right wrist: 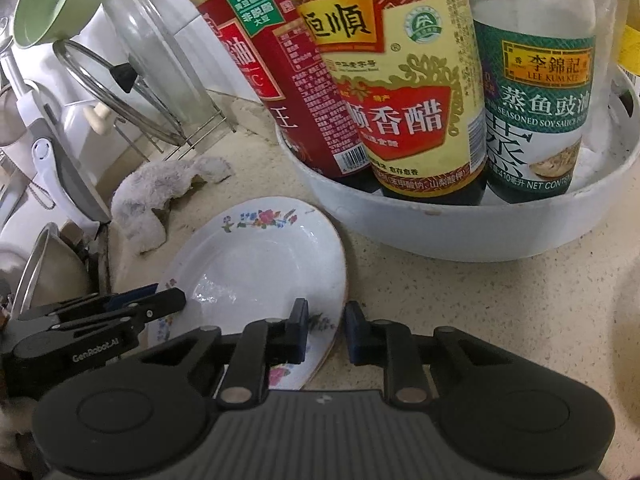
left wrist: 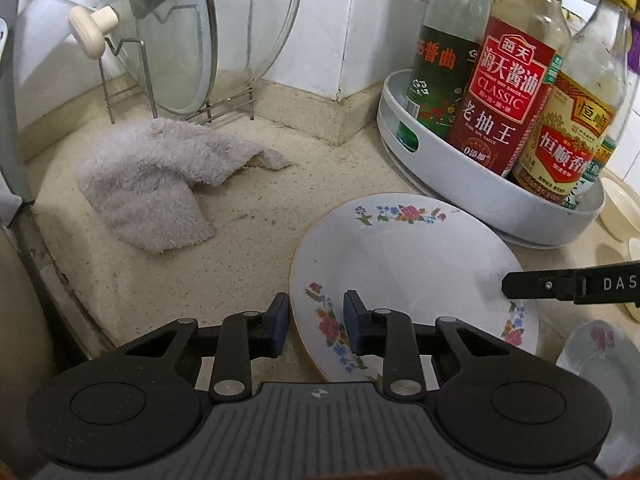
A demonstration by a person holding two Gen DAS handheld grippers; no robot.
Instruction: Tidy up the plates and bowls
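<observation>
A: What's the setting?

B: A speckled beige stone table (left wrist: pixel 224 256) set into a white-tiled corner. At the back a wire rack (left wrist: pixel 180 92) holds glass pot lids (left wrist: pixel 168 36) upright, and a crumpled pale towel (left wrist: pixel 160 184) lies in front of it.

A: And the task's piece?

B: A white plate with flower sprays (left wrist: pixel 408 280) lies on the table, just beside a round white tray (left wrist: pixel 460 176) that holds sauce bottles, among them a red-labelled soy sauce bottle (left wrist: pixel 508 92) and a yellow-labelled vinegar bottle (right wrist: pixel 412 92). A smaller floral bowl (left wrist: pixel 596 356) shows toward the table's right side, and the rim of a metal pot (right wrist: pixel 48 268) shows at its left.

A: How does the left gripper (left wrist: pixel 316 322) stand?

B: Its jaws sit narrow, astride the plate's left rim, one blue pad outside and one over the plate's face. I cannot tell whether the pads actually press on the rim.

A: The right gripper (right wrist: pixel 326 332)?

B: The same on the opposite rim: nearly closed, the plate's edge between its pads, with a gap visible beside the outer pad. Firm contact cannot be told there either. The plate looks slightly tilted in the right wrist view.
</observation>
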